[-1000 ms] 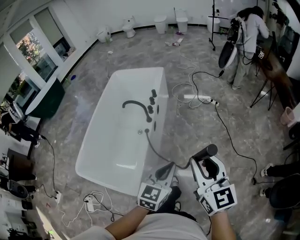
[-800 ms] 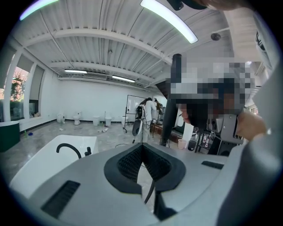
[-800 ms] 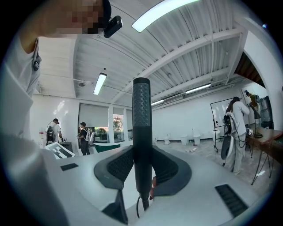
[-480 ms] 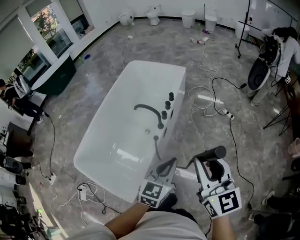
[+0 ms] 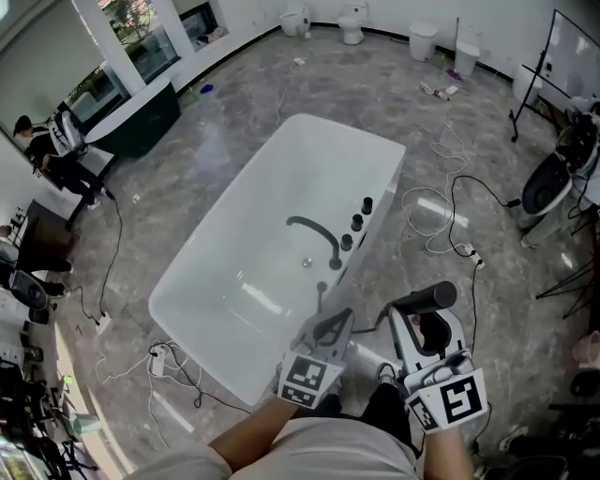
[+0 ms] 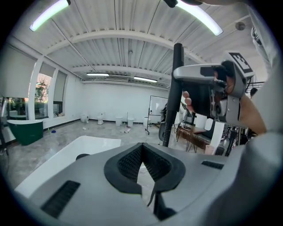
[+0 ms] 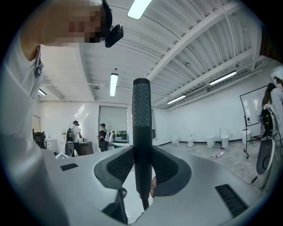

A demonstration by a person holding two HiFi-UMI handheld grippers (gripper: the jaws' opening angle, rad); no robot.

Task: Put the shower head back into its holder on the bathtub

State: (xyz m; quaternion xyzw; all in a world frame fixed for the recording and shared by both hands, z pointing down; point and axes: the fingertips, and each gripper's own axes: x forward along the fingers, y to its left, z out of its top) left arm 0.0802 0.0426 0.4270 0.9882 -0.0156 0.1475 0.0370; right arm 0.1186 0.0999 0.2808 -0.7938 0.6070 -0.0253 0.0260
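In the head view the white bathtub [image 5: 234, 281] lies slantwise ahead, with a black curved spout [image 5: 315, 235] and black knobs [image 5: 356, 221] on its right rim. A thin dark hose [image 5: 322, 294] rises from the rim near my grippers. My right gripper [image 5: 429, 319] is shut on the black stick-shaped shower head [image 5: 427, 299], which stands upright between its pads [image 7: 141, 128]. To its left my left gripper [image 5: 330, 330] hovers over the tub's near corner, shut and holding nothing, as the left gripper view [image 6: 142, 164] also shows. I cannot pick out the holder.
Cables and a power strip [image 5: 466, 251] trail over the grey floor right of the tub. More cable and a socket block [image 5: 157, 361] lie at the tub's near left. A dark green tub [image 5: 141, 117] and seated people [image 5: 56, 150] are at far left, toilets [image 5: 354, 23] by the back wall.
The head view has swung, so the bathtub now sits further right and more slanted. Both grippers moved along sideways; the right one keeps the shower head, the left stays shut.
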